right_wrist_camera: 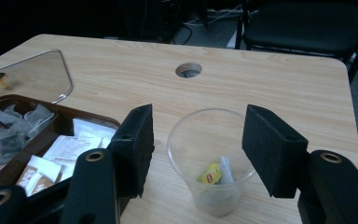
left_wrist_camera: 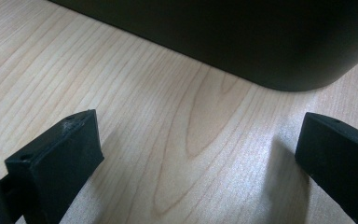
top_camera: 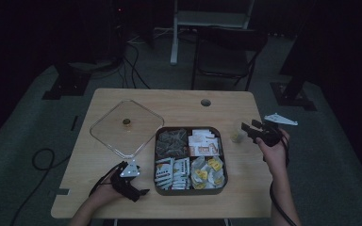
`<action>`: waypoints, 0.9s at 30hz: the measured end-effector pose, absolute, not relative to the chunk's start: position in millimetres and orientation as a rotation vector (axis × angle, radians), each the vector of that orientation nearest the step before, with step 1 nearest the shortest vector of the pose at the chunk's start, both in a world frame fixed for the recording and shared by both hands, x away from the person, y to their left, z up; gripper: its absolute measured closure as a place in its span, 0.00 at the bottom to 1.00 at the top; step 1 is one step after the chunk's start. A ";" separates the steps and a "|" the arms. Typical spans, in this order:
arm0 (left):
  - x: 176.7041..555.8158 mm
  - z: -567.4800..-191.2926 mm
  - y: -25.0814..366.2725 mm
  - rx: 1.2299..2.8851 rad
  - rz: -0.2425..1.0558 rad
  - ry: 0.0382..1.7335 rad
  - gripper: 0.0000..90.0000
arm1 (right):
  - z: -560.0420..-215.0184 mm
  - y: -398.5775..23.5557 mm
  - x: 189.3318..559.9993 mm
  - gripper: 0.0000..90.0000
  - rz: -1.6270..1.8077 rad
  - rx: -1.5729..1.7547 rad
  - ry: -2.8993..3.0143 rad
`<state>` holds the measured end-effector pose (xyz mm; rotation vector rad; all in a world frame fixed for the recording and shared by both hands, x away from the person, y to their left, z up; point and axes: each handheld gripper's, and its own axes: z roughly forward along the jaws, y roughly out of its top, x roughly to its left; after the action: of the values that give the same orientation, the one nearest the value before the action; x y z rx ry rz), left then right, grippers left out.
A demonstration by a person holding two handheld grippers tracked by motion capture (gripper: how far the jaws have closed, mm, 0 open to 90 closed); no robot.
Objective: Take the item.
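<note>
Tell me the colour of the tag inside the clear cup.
Yellow, with a small red mark; the tag shows best in the right gripper view.

place: dim office / lab-type room | evidence: wood-grain desk (top_camera: pixel 122 96) w/ cable grommet hole (top_camera: pixel 206 102) | grey carpet floor (top_camera: pixel 28 136) – loose cables (top_camera: pixel 134 63) trailing | black folding chair (top_camera: pixel 226 54) behind desk | white stand leg (top_camera: pixel 174 33) + dark equipment bases at sides – not a home setup

Dark tray (left_wrist_camera: pixel 242 42) cut off by frame top, cup's tag (right_wrist_camera: pixel 209 175) print unreadable (too small)
</note>
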<state>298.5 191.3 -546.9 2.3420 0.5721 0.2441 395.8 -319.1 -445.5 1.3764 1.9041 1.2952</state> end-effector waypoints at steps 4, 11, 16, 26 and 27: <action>298.5 -546.9 191.3 2.342 0.244 0.572 0.01 | -444.8 -316.0 388.7 0.40 1.306 1.347 1.921; 298.5 -546.9 191.3 2.342 0.244 0.572 0.01 | -442.3 -313.3 373.9 0.27 1.384 1.316 1.909; 298.6 -546.8 191.3 2.343 0.245 0.571 0.01 | -440.3 -312.3 363.6 0.23 1.396 1.269 1.912; 298.5 -546.9 191.3 2.343 0.244 0.572 0.01 | -447.6 -307.5 349.8 0.23 1.436 1.181 1.911; 298.5 -546.9 191.3 2.343 0.245 0.572 0.01 | -448.6 -307.3 348.8 0.23 1.444 1.176 1.905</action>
<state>298.5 191.3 -546.9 2.3426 0.5716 0.2445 348.8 -307.3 -448.6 1.1758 1.9052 1.4437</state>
